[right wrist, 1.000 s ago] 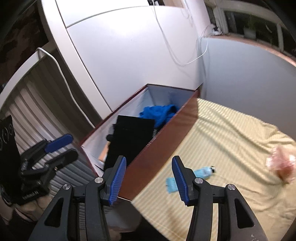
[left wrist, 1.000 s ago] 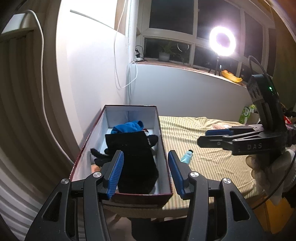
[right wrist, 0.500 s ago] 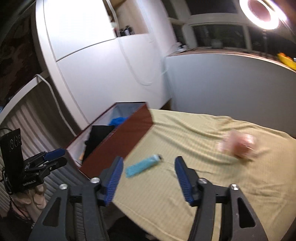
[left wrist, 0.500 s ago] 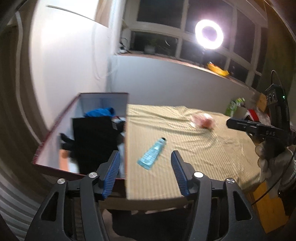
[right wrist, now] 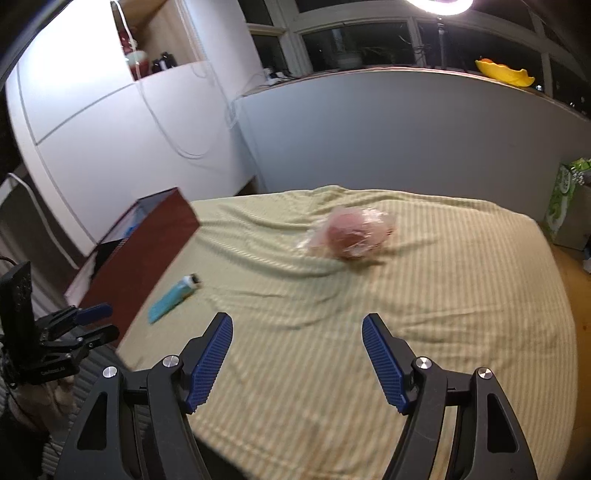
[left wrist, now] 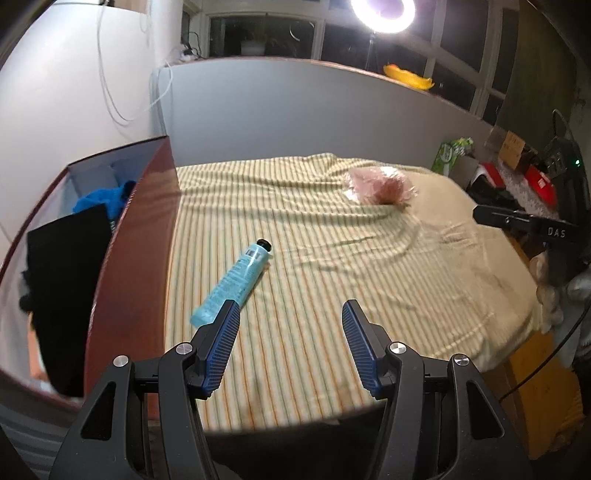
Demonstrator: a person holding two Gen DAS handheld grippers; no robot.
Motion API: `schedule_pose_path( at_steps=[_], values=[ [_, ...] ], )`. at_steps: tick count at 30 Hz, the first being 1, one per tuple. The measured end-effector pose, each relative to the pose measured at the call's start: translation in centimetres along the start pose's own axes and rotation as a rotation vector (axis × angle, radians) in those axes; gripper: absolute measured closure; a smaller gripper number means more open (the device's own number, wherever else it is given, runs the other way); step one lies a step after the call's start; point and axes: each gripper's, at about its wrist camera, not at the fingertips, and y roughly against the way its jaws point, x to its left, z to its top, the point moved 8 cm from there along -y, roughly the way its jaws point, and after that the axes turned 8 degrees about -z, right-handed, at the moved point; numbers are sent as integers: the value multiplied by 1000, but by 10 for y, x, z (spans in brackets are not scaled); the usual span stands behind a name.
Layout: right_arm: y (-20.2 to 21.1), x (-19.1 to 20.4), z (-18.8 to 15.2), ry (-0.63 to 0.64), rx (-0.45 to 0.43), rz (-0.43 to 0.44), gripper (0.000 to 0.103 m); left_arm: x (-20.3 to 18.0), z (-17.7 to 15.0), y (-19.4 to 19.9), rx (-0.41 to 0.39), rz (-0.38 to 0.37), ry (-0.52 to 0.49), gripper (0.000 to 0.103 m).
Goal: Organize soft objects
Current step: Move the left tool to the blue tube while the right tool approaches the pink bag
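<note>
A dark red box (left wrist: 136,240) stands at the left edge of the bed, with a black cloth (left wrist: 62,266) and a blue cloth (left wrist: 99,197) inside. A teal tube (left wrist: 236,284) lies on the striped sheet beside the box, just ahead of my left gripper (left wrist: 290,306), which is open and holds nothing. Farther back lies a pink soft thing in a clear bag (right wrist: 351,234). My right gripper (right wrist: 297,317) hovers over the near sheet, pointing toward that bag. Its jaws are opening with nothing between them. The tube (right wrist: 171,297) and box (right wrist: 147,243) show at its left.
A yellow striped sheet (left wrist: 369,277) covers the bed. A grey panel (left wrist: 295,110) runs behind it and a white cabinet (right wrist: 110,129) with hanging cables stands at the left. A green bag (right wrist: 561,195) and clutter stand off the right side. A ring light (left wrist: 384,11) glares above.
Both views have swung right, away from the box and over the bed. The tube and pink bag now sit ahead. Both grippers' jaws have widened.
</note>
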Motion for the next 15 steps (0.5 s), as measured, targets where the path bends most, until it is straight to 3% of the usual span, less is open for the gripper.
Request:
schedule_pose_path(
  at_steps=[11,15],
  values=[
    [-48,-29,22,-33,46,8,34,29,14,-64,117,50,17,46],
    [-56,-34,27,-48,57,27,34,43,15,-81,160,37,89,46]
  ],
)
